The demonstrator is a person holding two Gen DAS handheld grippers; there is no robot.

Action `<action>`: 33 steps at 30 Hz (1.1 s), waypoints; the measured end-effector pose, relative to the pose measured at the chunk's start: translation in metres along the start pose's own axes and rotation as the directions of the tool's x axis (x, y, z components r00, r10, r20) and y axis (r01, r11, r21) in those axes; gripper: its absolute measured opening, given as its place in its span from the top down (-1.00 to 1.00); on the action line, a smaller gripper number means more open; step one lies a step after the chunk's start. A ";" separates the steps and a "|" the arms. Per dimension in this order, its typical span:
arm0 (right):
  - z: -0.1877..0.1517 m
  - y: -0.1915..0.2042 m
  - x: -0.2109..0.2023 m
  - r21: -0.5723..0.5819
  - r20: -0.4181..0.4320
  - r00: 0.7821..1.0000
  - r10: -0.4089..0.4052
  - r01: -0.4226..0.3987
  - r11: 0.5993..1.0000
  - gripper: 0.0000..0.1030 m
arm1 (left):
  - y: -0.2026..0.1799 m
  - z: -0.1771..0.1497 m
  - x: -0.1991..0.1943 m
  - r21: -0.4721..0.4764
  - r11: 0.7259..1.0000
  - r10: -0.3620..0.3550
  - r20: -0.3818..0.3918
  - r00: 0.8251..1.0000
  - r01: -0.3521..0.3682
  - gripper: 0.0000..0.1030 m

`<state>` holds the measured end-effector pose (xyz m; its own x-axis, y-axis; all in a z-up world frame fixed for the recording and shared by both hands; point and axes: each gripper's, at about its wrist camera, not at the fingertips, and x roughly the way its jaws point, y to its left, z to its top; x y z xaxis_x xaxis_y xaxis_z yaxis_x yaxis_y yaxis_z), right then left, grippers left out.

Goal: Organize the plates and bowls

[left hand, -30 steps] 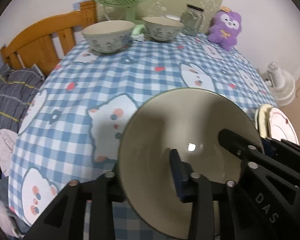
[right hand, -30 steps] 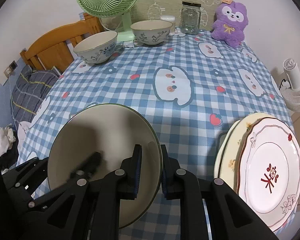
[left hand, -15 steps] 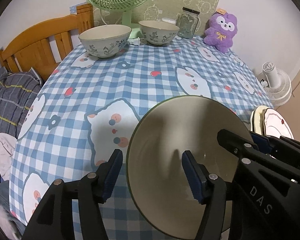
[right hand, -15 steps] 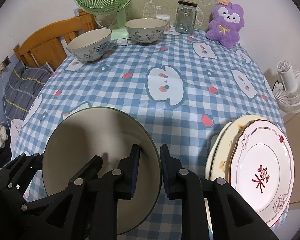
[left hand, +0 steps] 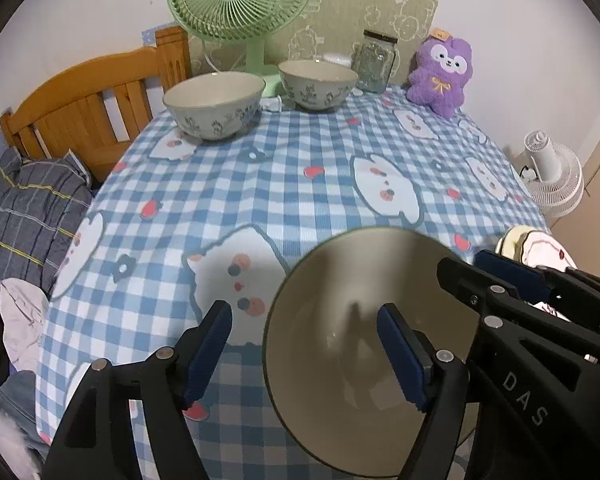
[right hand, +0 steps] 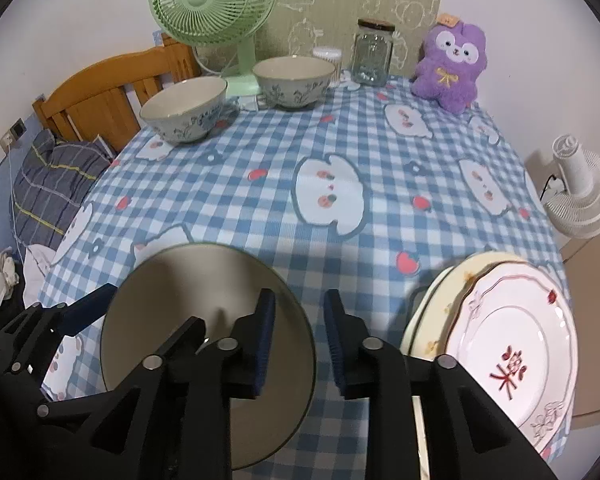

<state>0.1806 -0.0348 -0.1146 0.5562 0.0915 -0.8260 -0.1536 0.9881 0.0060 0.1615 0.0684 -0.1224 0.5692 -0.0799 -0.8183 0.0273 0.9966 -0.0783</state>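
Note:
A large cream bowl [left hand: 360,280] with a dark green rim rests on the checked tablecloth [left hand: 300,184] at the near edge. My left gripper [left hand: 304,348] straddles its left rim. Its jaws are opening, and both pads are off the rim. My right gripper [right hand: 300,340] straddles the same bowl's [right hand: 204,280] right rim. Its jaws are also opening, with a gap on each side. Two floral bowls [right hand: 184,110] [right hand: 294,80] stand apart at the back. A stack of plates [right hand: 508,352] lies to the right at the table's edge.
At the back stand a green fan [right hand: 212,0], a glass jar [right hand: 372,54] and a purple plush toy [right hand: 454,64]. A wooden chair [left hand: 88,108] with striped clothes is at the left. A white floor fan [right hand: 580,196] stands beyond the right edge.
Both grippers have let go of the big bowl's rim and their jaws have spread, the left one widely. The bowl stays where it was on the cloth.

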 end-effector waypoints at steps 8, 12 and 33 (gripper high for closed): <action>0.016 -0.002 -0.020 0.000 0.060 0.998 -0.013 0.013 1.000 -0.15 | 0.004 0.015 -0.019 -0.003 1.000 0.005 0.041 0.999 -0.005 -0.62; 0.026 0.000 -0.030 -0.004 0.080 0.997 -0.010 0.010 1.000 -0.24 | 0.005 0.026 -0.029 -0.009 1.000 0.009 0.064 0.998 -0.008 -0.64; 0.091 0.015 -0.064 -0.022 0.193 0.981 0.025 -0.021 1.000 -0.43 | 0.027 0.087 -0.062 -0.028 0.998 0.052 0.181 0.982 -0.047 -0.77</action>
<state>0.2171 -0.0141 -0.0107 0.6996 0.1385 -0.7010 -0.1835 0.9830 0.0111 0.1983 0.1019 -0.0238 0.7089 -0.0230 -0.7049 -0.0226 0.9982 -0.0553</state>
